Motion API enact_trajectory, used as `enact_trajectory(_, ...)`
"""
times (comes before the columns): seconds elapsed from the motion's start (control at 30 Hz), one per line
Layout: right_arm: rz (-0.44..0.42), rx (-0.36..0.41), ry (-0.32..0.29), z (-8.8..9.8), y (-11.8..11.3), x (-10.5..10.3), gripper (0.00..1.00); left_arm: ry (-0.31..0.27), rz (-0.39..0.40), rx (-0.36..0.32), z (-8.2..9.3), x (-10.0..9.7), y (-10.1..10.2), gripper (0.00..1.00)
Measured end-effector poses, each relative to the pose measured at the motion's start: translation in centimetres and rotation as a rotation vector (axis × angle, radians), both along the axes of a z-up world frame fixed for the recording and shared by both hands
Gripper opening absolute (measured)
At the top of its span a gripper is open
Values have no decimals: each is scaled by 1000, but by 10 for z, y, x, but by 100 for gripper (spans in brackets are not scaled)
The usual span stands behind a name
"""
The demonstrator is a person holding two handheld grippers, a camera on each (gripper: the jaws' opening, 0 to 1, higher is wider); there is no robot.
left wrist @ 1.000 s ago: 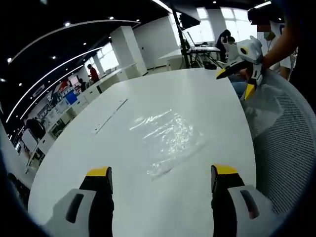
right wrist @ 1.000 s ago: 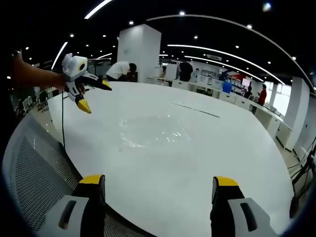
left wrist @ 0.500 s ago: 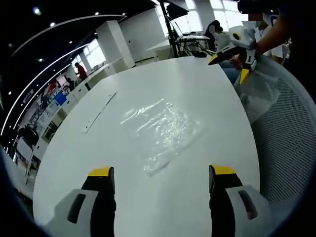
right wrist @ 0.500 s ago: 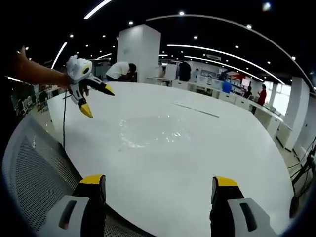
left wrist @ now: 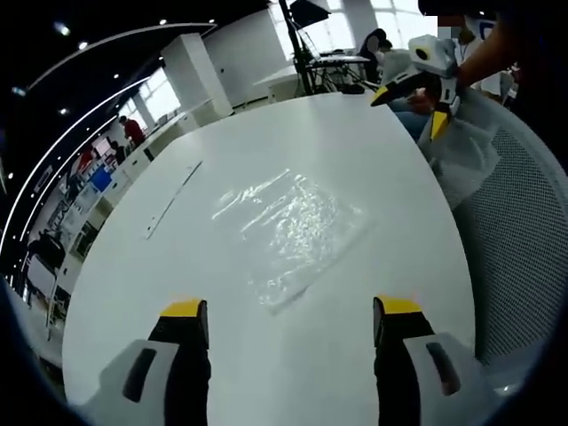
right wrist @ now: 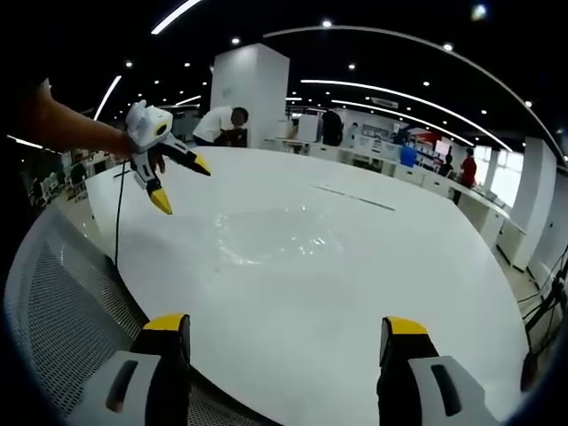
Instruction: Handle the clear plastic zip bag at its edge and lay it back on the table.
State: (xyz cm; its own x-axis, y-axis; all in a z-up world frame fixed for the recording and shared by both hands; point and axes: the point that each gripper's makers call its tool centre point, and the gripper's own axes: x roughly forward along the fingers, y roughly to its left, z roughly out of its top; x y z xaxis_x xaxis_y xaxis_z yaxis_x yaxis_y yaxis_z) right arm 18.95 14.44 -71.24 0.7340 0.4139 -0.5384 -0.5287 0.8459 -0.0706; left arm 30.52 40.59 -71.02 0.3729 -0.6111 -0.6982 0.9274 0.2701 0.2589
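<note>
A clear plastic zip bag (left wrist: 288,229) lies flat and crinkled on the white table (left wrist: 222,293); in the right gripper view the bag (right wrist: 271,235) is a faint sheen near the table's middle. My left gripper (left wrist: 284,312) is open, its yellow-tipped jaws hanging above the table just short of the bag's near edge. In the right gripper view that same left gripper (right wrist: 182,182) appears at the left, held by a hand, open. My right gripper (right wrist: 284,327) is open over the table's near rim, well back from the bag, and also appears as the right gripper (left wrist: 413,102) at the upper right.
A grey mesh chair back (left wrist: 519,240) stands at the table's right side and, as the mesh chair (right wrist: 62,293), at the lower left. A thin strip (left wrist: 173,197) lies on the table beyond the bag. Desks, a white pillar (right wrist: 253,93) and people fill the office behind.
The left gripper has moved forward and down toward the bag, which now sits closer to its jaws. The right gripper has stayed still.
</note>
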Motion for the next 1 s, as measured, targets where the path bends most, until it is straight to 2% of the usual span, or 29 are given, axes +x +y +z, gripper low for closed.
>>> enact_trajectory(0.57,-4,1,5,1,1,-1,87,-23,-94,77,-12,8,-3,68)
enact_trajectory(1.0,-4,-5,9,1,2,-2,86,-25,-117,123,-26,18,1,65)
